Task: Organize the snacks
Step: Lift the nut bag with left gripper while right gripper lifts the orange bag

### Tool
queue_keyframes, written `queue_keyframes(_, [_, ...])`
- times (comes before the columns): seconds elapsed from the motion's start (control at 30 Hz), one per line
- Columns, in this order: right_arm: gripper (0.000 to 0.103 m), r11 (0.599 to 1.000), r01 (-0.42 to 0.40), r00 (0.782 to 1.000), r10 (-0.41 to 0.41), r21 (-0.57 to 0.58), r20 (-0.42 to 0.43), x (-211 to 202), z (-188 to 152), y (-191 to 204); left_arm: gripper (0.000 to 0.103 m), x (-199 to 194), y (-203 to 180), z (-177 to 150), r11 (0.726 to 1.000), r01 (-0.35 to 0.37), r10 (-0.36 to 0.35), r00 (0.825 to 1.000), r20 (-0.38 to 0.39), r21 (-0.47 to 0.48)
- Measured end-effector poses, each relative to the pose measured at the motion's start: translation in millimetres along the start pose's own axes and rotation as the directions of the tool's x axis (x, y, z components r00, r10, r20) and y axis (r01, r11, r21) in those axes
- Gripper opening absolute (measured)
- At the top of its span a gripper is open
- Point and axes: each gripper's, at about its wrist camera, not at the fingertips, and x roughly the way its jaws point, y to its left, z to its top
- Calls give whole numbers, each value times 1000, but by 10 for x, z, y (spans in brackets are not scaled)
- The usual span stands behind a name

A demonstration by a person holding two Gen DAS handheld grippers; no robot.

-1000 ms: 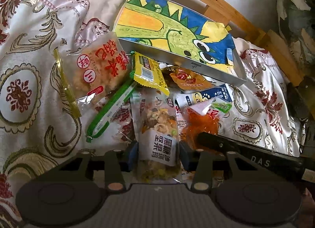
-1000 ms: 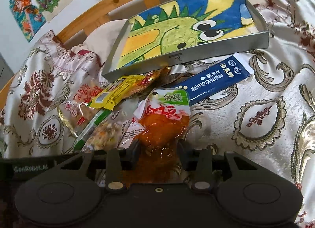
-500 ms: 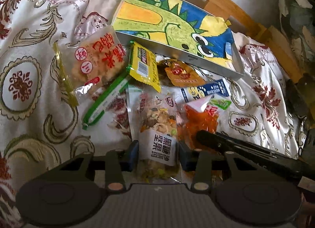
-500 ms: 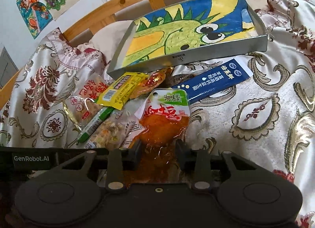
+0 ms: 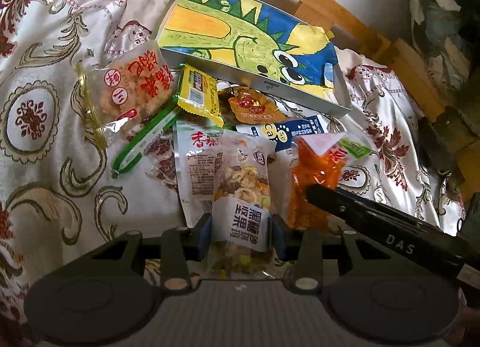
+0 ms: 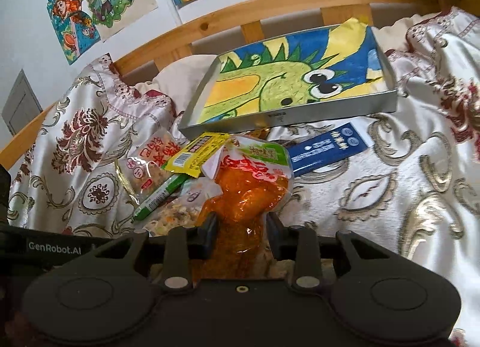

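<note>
Left gripper (image 5: 241, 234) pinching the mixed-nut packet (image 5: 241, 197); right gripper (image 6: 240, 234) pinching the orange snack pouch (image 6: 246, 197), dinosaur tray (image 6: 288, 117) ahead of both.

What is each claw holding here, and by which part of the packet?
Left claw grips the mixed-nut packet across its lower labelled end. Right claw grips the orange snack pouch across its lower end.

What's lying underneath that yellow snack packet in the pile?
The yellow packet overlaps one end of the green stick pack, the top of a white pouch with red lettering and an orange sachet's edge. Anything deeper is covered.
</note>
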Motion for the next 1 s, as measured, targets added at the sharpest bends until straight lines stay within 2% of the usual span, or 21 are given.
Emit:
queue_keyframes(0.33, [34,999,24,999,-26,42,46,-334,19,-137,45,-177,-227,-107,999,24,-24,1000,-1,-21])
queue_keyframes(0.4, [28,999,25,998,-27,37,60,-397,35,-136,45,-214,-256,-117,998,37,-37,999,-4,-44])
queue_keyframes(0.47, [12,999,31,998,-33,34,57,-439,48,-137,45,-249,-283,-130,997,42,-43,999,-6,-65])
queue_keyframes(0.53, [13,998,59,998,-59,16,24,-417,46,-129,45,-259,-312,-141,997,33,-34,999,-12,-74])
queue_keyframes(0.67, [27,996,86,996,-85,24,-21,-332,10,-171,45,-211,-308,-179,998,-6,4,1000,-21,-68])
queue_keyframes(0.7, [38,997,76,997,-75,22,-29,-313,-2,-187,45,-194,-290,-189,997,-19,18,1000,-23,-70])
queue_keyframes(0.73, [43,998,69,997,-69,12,-43,-280,-16,-202,45,-185,-268,-197,997,-30,28,999,-24,-78])
queue_keyframes(0.8, [60,998,57,996,-59,-22,-71,-220,-54,-197,45,-176,-232,-201,995,-41,39,999,-26,-91])
queue_keyframes(0.9, [66,999,17,996,-21,-47,-85,-149,-108,-169,45,-189,-225,-192,994,-48,47,999,-6,-94])
queue_keyframes(1.0, [67,996,20,995,-28,-89,-91,-61,-135,-105,45,-202,-250,-195,996,-54,55,998,20,-70])
